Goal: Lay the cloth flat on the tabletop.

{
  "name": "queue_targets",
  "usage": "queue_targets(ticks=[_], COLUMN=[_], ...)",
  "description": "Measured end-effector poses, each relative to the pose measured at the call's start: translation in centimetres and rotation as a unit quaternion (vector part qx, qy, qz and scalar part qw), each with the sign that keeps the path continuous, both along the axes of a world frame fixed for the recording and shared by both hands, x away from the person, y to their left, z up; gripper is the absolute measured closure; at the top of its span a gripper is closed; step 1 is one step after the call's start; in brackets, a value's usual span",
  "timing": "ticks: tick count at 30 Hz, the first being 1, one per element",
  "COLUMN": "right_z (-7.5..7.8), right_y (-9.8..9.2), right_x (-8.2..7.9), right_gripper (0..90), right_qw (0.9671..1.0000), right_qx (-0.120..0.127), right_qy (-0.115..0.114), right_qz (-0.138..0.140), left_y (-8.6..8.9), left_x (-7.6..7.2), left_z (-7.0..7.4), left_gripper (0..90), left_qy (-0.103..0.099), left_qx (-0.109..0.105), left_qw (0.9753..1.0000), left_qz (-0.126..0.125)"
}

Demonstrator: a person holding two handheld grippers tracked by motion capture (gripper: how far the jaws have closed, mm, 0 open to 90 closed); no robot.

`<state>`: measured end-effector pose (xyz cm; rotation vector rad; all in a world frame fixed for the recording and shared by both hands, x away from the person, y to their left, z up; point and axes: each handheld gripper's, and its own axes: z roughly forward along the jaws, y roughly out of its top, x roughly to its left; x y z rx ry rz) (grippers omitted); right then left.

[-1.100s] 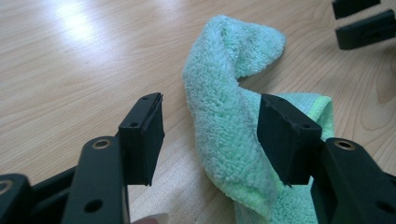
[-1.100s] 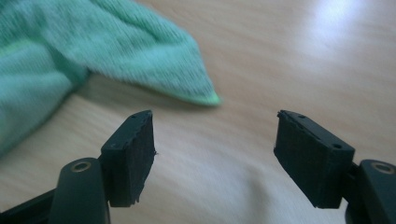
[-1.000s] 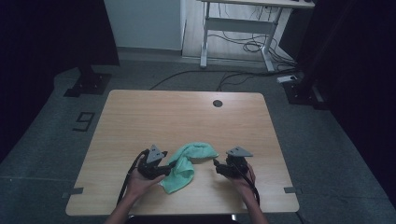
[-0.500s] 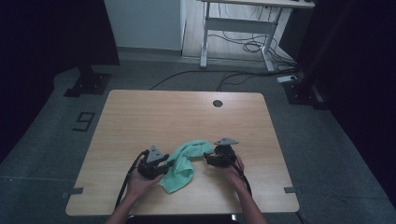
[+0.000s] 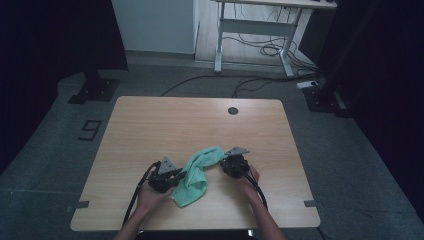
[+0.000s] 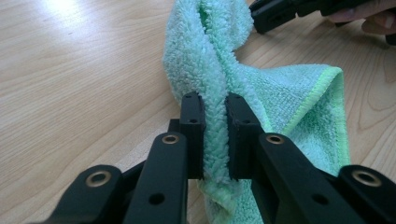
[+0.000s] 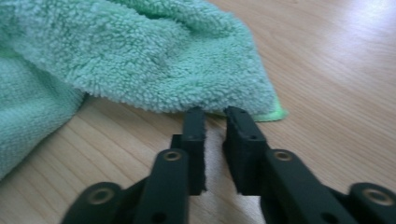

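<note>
A mint-green towel [image 5: 197,172] is lying crumpled on the near half of a wooden desk [image 5: 150,125], between the person's two hands. Its long axis is running diagonally, from a far end near the right hand down to a wider near end by the left hand.

The left gripper [image 6: 215,135] is clenching a bunched fold of the towel between its two black jaws, at the towel's left side; the cloth is squeezed tight in the narrow gap. From there the towel is stretching away toward the right gripper [image 5: 231,163].

In the right gripper view, the right gripper is standing with its jaws slightly parted and holding nothing. Its tips are sitting just in front of the towel's far corner, where a brighter green hem is peeking out against the desk. The cloth edge is lying straight ahead of those jaws, so the right hand seems best placed to take that corner next.
</note>
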<state>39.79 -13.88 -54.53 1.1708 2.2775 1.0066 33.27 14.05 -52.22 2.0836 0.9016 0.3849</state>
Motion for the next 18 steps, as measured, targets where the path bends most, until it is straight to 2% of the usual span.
queue_targets(ticks=[2,4,7,9,10,11,13,16,18], right_z=[0.3,0.7,1.4,1.7,1.7,1.9,2.0,1.9,1.1], right_y=[-0.3,-0.6,-1.0,-1.0,-1.0,-0.8,-0.4,0.1,0.7], right_x=[-0.1,-0.2,-0.3,0.2,0.2,0.9,1.6,2.3,3.2], right_gripper=[84.1,82.3,69.0,58.7,58.7,52.8,47.7,43.6,41.0], right_qw=[0.9999,0.9998,0.9989,0.9987,0.9987,0.9984,0.9979,0.998,0.9986], right_qx=[0.012,0.018,0.041,0.045,0.045,0.049,0.058,0.058,0.049], right_qy=[-0.001,-0.008,-0.02,-0.019,-0.019,-0.023,-0.02,-0.016,0.001], right_qz=[-0.002,-0.007,-0.012,-0.014,-0.014,-0.017,-0.018,-0.02,-0.021], left_y=[0.0,0.1,0.1,0.1,0.1,0.0,0.0,0.0,0.0], left_x=[0.0,0.0,0.0,0.0,0.0,0.0,0.0,0.0,0.1], left_z=[0.0,0.1,0.1,0.1,0.1,0.0,0.0,0.0,-0.1], left_gripper=[81.0,81.6,81.8,81.8,81.8,81.8,82.0,82.3,82.8], left_qy=[0.0,0.0,0.002,0.002,0.002,0.001,0.001,0.003,0.003], left_qx=[-0.001,-0.002,-0.004,-0.003,-0.003,-0.003,-0.004,-0.005,-0.004], left_qw=[1.0,1.0,1.0,1.0,1.0,1.0,1.0,1.0,1.0], left_qz=[0.0,0.0,-0.001,-0.001,-0.001,-0.002,-0.003,-0.003,-0.003])
